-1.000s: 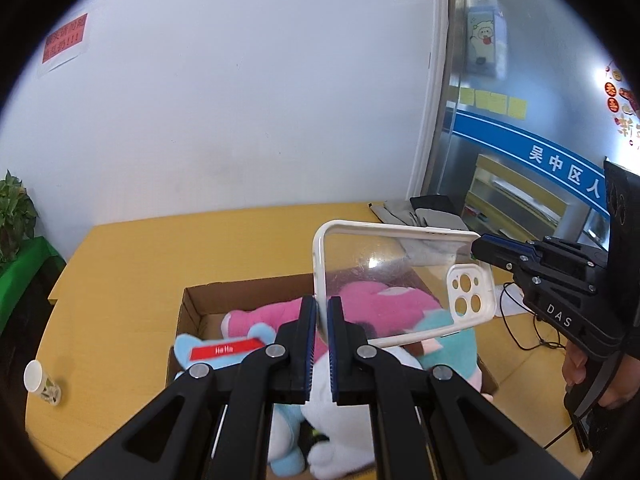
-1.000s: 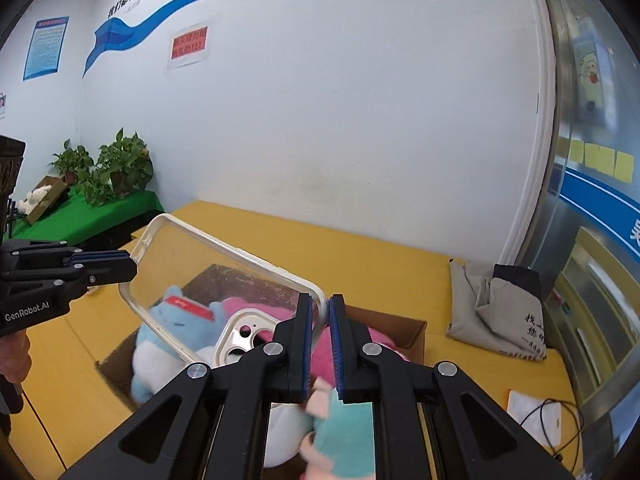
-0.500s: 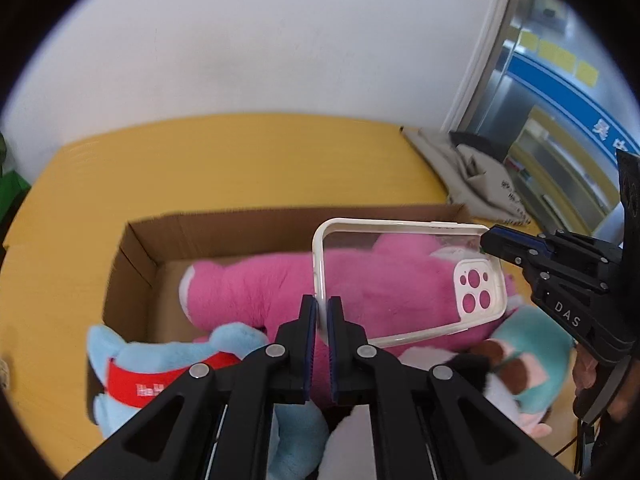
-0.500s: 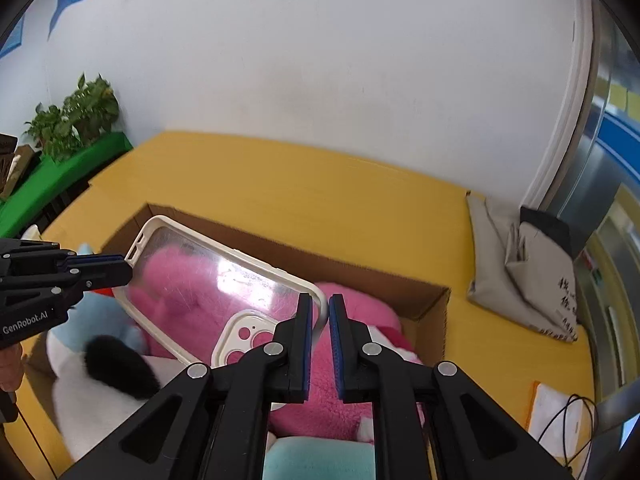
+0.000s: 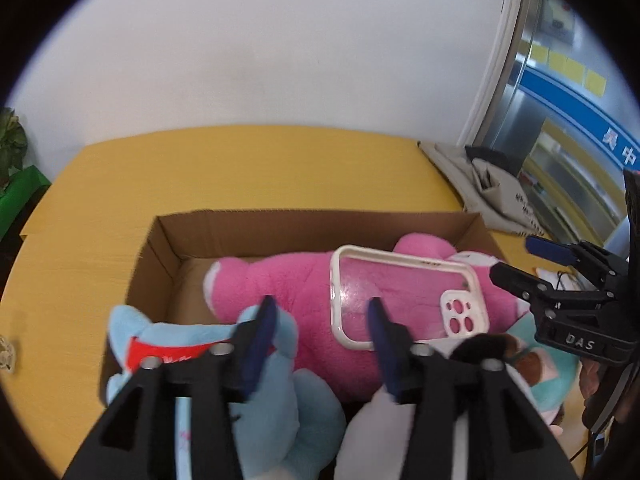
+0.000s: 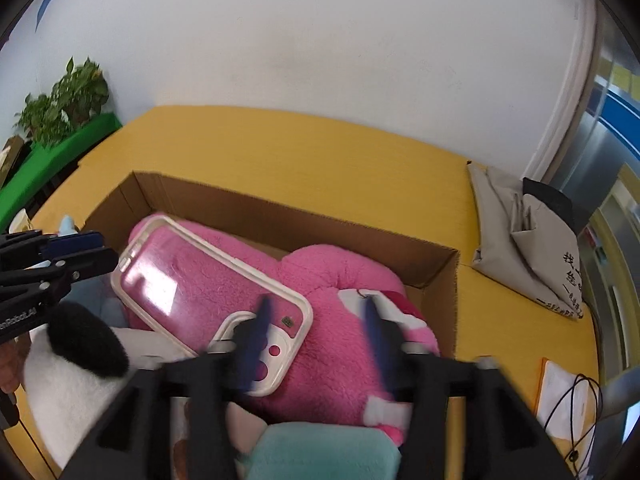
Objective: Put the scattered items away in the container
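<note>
Clear phone case (image 5: 404, 300), white-rimmed: lying flat on pink plush toy (image 5: 288, 300) inside cardboard box (image 5: 168, 240) on yellow table (image 5: 240, 168); left gripper (image 5: 322, 322) and right gripper (image 6: 316, 320) both opening, jaws apart, pads clear of the case; blue plush (image 5: 276, 392) near left

A second ago both tongs were clamped on the clear phone case (image 5: 404, 296), holding it up above the cardboard box (image 5: 168, 240). Since then both have come down over the box. The left tongs (image 5: 322, 320) and right tongs (image 6: 316, 320) are now opening, pads off the case. The case lies flat on the pink plush toy (image 6: 340, 280) inside the box.
</note>
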